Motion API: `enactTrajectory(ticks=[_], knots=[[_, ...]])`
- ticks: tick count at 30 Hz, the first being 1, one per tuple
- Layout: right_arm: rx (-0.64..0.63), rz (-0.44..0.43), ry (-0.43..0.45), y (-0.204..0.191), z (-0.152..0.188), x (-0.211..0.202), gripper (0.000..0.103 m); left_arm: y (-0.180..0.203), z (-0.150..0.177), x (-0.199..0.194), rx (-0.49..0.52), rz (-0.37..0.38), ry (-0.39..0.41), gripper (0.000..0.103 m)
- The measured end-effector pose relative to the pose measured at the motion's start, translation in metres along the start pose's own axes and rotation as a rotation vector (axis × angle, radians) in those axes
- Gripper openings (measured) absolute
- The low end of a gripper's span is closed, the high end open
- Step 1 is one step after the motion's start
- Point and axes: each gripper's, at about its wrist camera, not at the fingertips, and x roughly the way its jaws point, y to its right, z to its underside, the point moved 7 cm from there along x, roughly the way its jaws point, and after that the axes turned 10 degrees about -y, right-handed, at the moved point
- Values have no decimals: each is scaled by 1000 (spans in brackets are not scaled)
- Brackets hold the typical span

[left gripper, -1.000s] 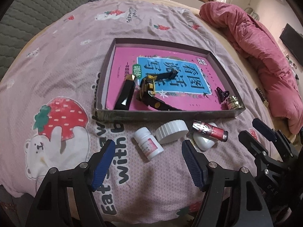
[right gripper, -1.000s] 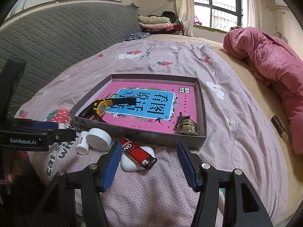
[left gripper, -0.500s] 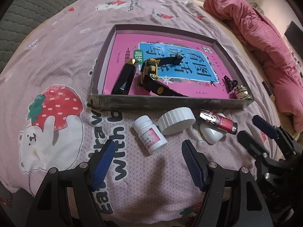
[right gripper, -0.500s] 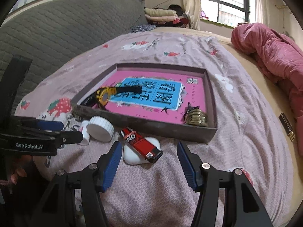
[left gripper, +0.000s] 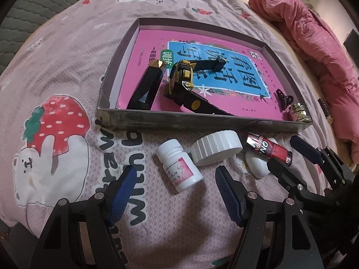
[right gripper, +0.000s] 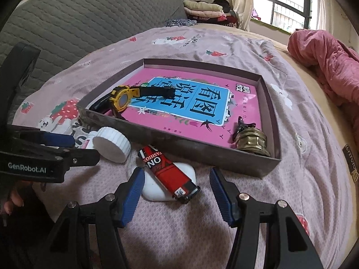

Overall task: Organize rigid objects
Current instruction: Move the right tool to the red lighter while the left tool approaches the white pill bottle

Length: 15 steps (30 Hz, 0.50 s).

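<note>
Left wrist view: left gripper point(left gripper: 175, 188) hangs over the bedsheet point(left gripper: 67, 71) with its jaws wide apart and nothing in them. The pill bottle point(left gripper: 180, 168) lies right between the blue pads, not touching either. White lid point(left gripper: 216, 146) sits at about 1 o'clock from the bottle, and the lighter point(left gripper: 269, 150) rests on a white case point(left gripper: 258, 165) at 3 o'clock. The tray point(left gripper: 202, 122) is up at 12 o'clock, holding a book point(left gripper: 224, 71), watch point(left gripper: 184, 78), a black tube point(left gripper: 145, 89), hair clip point(left gripper: 283, 99) and a brass cap point(left gripper: 299, 112).

Right wrist view: right gripper point(right gripper: 175, 192) is wide open too, holding nothing, with the lighter point(right gripper: 170, 173) and case point(right gripper: 154, 189) between its pads. The lid point(right gripper: 112, 143) is at 10 o'clock, tray point(right gripper: 202, 151) at 12. The left gripper point(right gripper: 67, 148) pokes in at 9 o'clock.
</note>
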Motion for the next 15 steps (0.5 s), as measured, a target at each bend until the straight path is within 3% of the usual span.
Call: enactTrajectory(ticks=[15], knots=[[-36, -101, -23, -26, 13, -3, 60, -13, -1, 6, -19, -23, -6, 74]])
